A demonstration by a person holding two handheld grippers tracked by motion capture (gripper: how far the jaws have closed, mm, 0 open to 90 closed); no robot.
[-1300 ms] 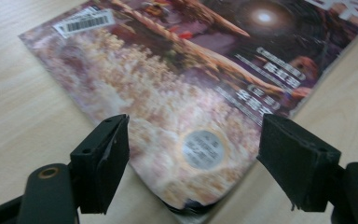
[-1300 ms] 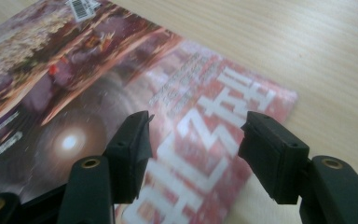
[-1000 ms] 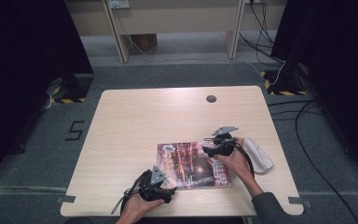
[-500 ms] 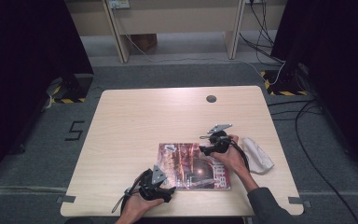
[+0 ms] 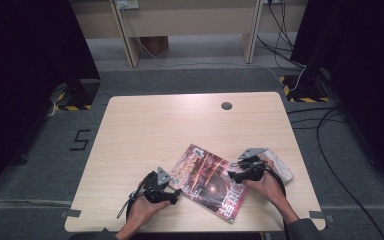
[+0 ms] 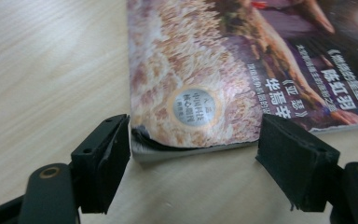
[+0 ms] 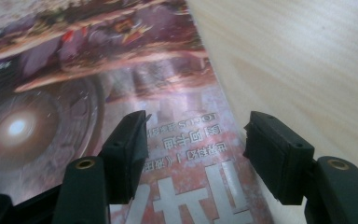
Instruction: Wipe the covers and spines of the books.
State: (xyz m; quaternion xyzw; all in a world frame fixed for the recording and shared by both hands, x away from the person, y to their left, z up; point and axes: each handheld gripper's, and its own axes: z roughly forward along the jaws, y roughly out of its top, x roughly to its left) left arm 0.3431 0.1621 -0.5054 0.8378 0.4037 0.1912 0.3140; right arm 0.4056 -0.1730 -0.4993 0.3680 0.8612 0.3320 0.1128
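Though flat on table (image 5: pixel 145 125), magazine (image 5: pixel 207 182) diagonal, long axis far-left to near-right.

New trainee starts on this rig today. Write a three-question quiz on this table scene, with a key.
1. True or false: the magazine lies square to the table edges.
2. The left tongs stand at the magazine's: A) near corner, B) far edge, C) middle of the cover?
3. What lies on the table just beyond the right tongs, by the right hand?

Key: 1. False: it lies turned at an angle. 2. A, with jaws open on either side of the corner. 3. A whitish packet-like thing; what it is cannot be told.
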